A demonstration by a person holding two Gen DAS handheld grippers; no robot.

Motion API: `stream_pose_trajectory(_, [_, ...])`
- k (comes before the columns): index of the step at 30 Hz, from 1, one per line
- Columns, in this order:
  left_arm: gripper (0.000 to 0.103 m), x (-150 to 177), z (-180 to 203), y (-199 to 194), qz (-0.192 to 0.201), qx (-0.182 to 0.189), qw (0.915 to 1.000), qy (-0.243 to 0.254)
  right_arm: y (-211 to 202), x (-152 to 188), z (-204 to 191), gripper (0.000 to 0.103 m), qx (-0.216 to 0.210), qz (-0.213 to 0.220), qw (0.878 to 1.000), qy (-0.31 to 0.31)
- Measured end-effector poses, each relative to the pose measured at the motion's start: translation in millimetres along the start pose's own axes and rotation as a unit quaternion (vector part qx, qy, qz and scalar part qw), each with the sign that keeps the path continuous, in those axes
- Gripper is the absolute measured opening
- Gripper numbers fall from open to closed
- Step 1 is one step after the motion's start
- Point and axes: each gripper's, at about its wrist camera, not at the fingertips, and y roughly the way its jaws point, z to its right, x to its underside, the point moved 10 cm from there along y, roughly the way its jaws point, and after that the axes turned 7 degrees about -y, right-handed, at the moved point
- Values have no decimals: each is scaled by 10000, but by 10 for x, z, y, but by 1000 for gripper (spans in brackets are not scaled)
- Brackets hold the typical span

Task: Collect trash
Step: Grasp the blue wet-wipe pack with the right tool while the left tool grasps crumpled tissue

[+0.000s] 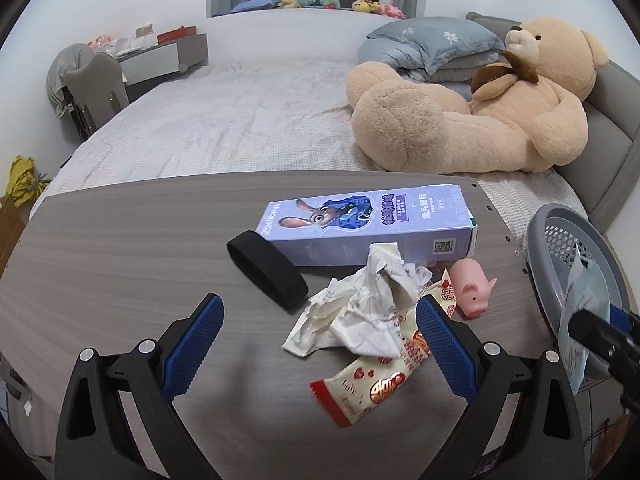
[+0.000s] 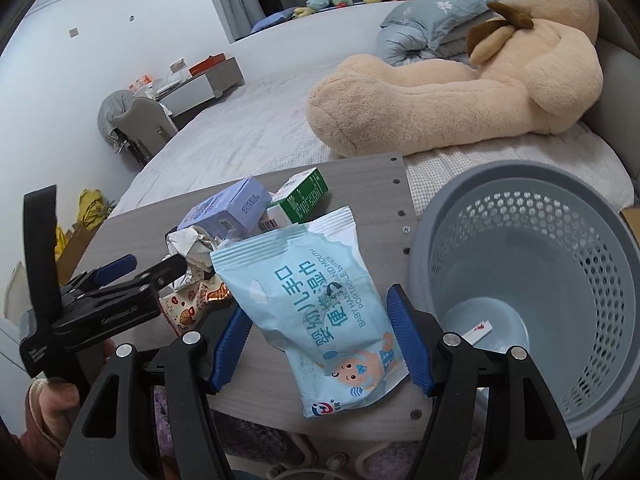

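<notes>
A large tan teddy bear (image 1: 480, 104) lies on the bed at the upper right of both views; below it the grey wood-grain table (image 1: 120, 272) fills the middle; a grey perforated trash basket (image 2: 532, 280) sits at the right of the right wrist view, a small white scrap on its floor. The right gripper (image 2: 320, 336) grasps a pale blue wipes pack (image 2: 320, 300) printed "BABY HAND AND MOUTH PORTABLE WIPES", just left of the basket; the left gripper (image 1: 320, 344) stands released over crumpled white paper (image 1: 360, 304) and a red-and-white snack wrapper (image 1: 372, 380). Behind these lies a lilac rabbit-print carton (image 1: 360, 228); beside it a black band (image 1: 268, 270) and a small pink pig toy (image 1: 474, 292).
</notes>
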Motion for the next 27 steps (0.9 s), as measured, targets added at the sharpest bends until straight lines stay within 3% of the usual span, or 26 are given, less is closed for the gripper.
stream_pose_trajectory(5, [91,26,67,79,-22,-19,9999,117,0,84,3,65,-47,-50,9998,185])
stream_pose_trajectory(10, [65,78,117,141,-183,62,9996,205,-21,91,2,65,-53,-32,9998,207])
stream_pose_trajectory(12, [49,85,131,144,-224,122,9994,232,-20,102,3,65,-51,-28,9997,217])
stream_pose_trajectory(14, [39,82,130,121,-203,142,9994,245,-4,105,12,65,-62,-36,9997,229])
stream_pose_trajectory(27, [36,-33,-57,-317,102,64,9999,85,-43,81,59,65,-124,85,9995,283])
